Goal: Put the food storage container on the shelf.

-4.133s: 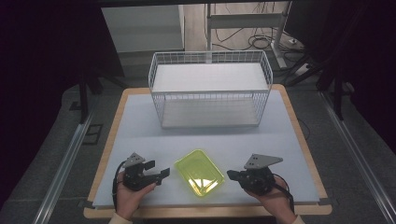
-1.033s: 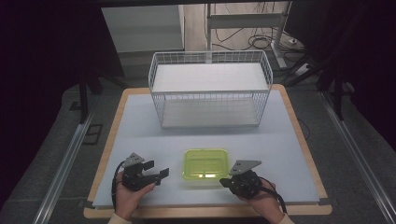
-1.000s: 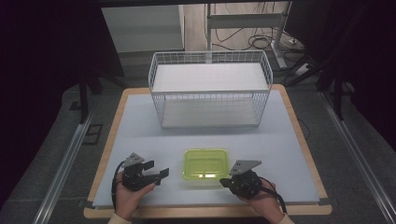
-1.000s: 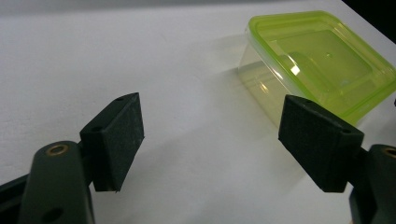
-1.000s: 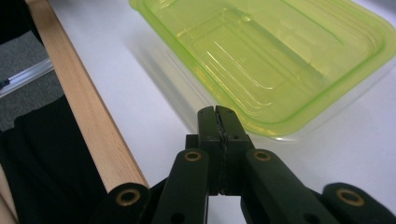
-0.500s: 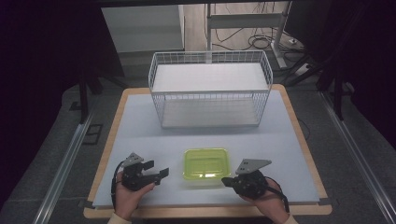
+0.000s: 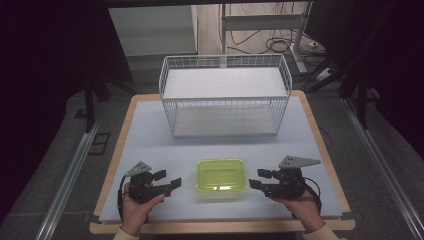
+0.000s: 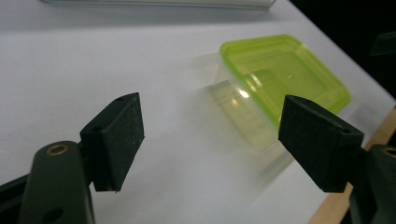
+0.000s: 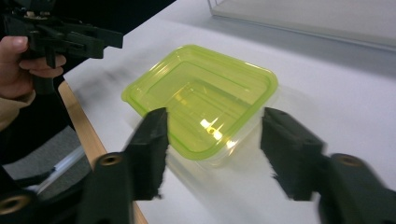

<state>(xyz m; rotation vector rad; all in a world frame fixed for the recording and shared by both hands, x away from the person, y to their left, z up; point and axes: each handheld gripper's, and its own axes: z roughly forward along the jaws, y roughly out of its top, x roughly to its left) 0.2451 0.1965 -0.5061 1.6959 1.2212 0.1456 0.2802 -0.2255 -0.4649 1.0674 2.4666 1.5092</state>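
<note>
— Where is the green container (image 7: 221, 176) now?

— It sits flat on the white surface (image 7: 150, 145), near the front edge, between the two grippers and in front of the wire basket (image 7: 225, 100).

— Does someone hold it?

— No. The right gripper (image 7: 256, 179) has just been opening its jaws; they are released, with the container's corner before them, not pressed. The left gripper (image 7: 171, 182) also has its jaws apart, just beside the container, not touching it.
</note>
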